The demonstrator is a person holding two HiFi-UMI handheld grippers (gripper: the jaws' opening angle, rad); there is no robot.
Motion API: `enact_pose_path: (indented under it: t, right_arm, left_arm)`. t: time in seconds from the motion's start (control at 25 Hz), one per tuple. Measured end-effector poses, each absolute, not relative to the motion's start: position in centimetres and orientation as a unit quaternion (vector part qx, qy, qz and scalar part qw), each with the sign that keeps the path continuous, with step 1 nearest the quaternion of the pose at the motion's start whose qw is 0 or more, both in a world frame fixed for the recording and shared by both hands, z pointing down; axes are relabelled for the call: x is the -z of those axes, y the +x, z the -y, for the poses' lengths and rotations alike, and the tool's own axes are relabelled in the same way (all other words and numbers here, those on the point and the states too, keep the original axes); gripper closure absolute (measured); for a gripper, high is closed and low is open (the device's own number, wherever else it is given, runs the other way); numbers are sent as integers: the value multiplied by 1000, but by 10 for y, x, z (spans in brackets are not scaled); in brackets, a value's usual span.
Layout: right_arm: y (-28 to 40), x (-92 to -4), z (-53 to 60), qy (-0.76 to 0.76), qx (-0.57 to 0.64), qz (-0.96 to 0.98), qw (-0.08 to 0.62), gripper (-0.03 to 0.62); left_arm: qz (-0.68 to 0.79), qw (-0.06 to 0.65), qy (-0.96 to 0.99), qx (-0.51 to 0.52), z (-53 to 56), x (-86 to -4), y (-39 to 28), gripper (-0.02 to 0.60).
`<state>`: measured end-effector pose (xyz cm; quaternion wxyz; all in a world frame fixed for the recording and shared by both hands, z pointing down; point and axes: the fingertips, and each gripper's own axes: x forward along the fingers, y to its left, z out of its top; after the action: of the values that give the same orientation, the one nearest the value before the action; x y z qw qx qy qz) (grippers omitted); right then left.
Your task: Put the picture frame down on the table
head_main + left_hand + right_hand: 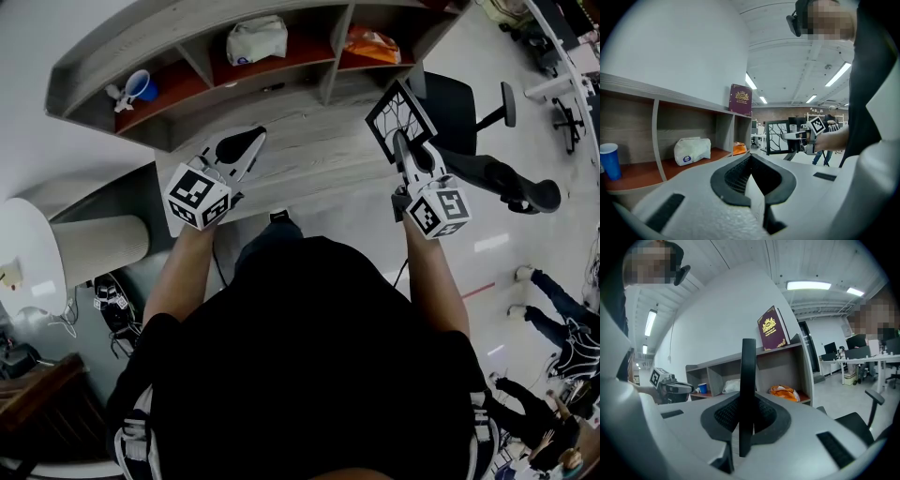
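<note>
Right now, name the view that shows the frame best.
Head view: the frame shows largest, patterned face visible, in the right tool. Left gripper view shows it small; right gripper view, only its edge.

No readable words, numbers or brand names anywhere.
- Maroon book (772,328) on top of shelf (112,52): gold crest on cover, any lettering too small to read.
- White bag (692,151) in shelf compartment: round blue label, print illegible.
- Orange packet (372,44) in shelf compartment: print blurred.
- Left gripper (246,142), marker cube (197,196): black-and-white square code, no letters.
- Right gripper (401,141), its cube (441,212): same kind of code.
- Picture frame (396,111): black branching lines only.
</note>
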<state>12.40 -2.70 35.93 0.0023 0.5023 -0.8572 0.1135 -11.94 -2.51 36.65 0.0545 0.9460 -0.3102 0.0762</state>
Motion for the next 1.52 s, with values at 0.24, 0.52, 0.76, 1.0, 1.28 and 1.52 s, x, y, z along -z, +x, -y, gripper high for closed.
enact_pose_path:
  t: [0.24, 0.52, 0.76, 1.0, 1.28, 1.52]
  right_arm:
    - [126, -366, 50, 516, -122, 848, 0, 560]
    - [113, -369, 69, 523, -131, 842, 8, 560]
    - [95, -363, 84, 530, -135, 837, 13, 560]
    - [76, -356, 94, 534, -134, 835, 18, 560]
    - [61, -354, 108, 544, -132, 828, 16, 560]
    - [48, -357, 114, 552, -132, 823, 16, 560]
  left_arm:
    - [293, 56, 951, -82, 50, -372, -116, 565]
    - [266, 54, 959, -83, 76, -369, -113, 565]
    - [256, 52, 961, -86, 100, -365, -127, 565]
    - [238, 51, 966, -85, 114, -360, -136, 565]
    - [211, 49, 972, -88, 123, -362, -139, 565]
    - [183, 33, 978, -99, 124, -368, -144, 565]
